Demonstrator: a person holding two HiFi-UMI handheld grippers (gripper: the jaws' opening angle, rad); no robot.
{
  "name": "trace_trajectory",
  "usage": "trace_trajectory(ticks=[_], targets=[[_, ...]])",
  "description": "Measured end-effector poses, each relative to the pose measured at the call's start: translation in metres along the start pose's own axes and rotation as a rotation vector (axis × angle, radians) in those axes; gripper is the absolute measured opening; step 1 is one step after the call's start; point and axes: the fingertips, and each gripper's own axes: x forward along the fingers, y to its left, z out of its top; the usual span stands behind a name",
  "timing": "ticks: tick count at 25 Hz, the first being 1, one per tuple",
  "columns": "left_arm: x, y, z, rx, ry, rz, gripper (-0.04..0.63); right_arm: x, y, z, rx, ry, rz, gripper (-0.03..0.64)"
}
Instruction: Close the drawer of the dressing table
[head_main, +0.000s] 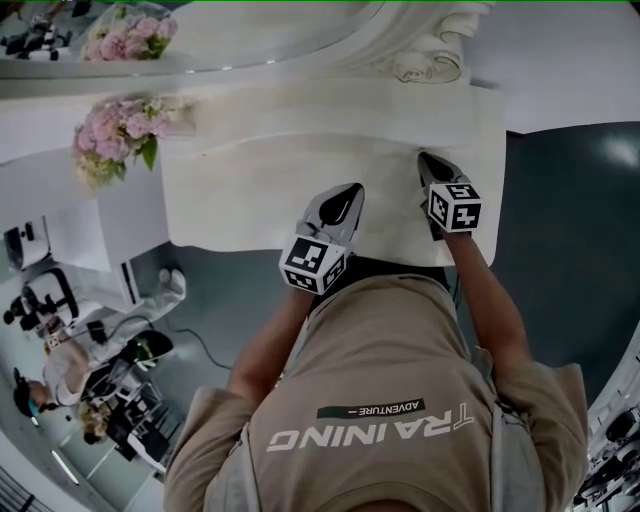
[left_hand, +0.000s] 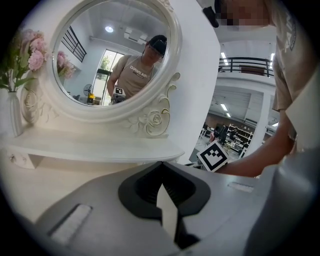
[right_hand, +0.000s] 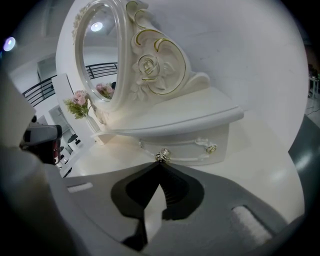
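Left tongs (left_hand: 161, 164): jaws pressed together, nothing between them; above the cream-white carved dressing bench (head_main: 250, 205), contact not discernible.
Right tongs (right_hand: 160, 164): jaws closed together, empty; tips right at the round gold-trimmed knob (right_hand: 162, 156), touching or just short unclear.
Small white drawer (right_hand: 192, 146): under the raised shelf at the bench's right end; front seemingly flush, any gap indistinct; hidden in head view.
Oval white-framed mirror (left_hand: 110, 55): largely cut off in head view.
Pink flower bunch (head_main: 113, 135): bench's left end.
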Motion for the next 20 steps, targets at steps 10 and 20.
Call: trace_trajectory(ticks=[10,20], targets=[[-0.021,0.013,0.011,0.024,-0.013,-0.012,0.015,0.005,-0.007,0.003,0.008,0.026,-0.043,0.002],[-0.056,0.021,0.045,0.073,-0.108,-0.009,0.015,-0.051,0.008,0.023,-0.022,-0.074,-0.085,0.003]])
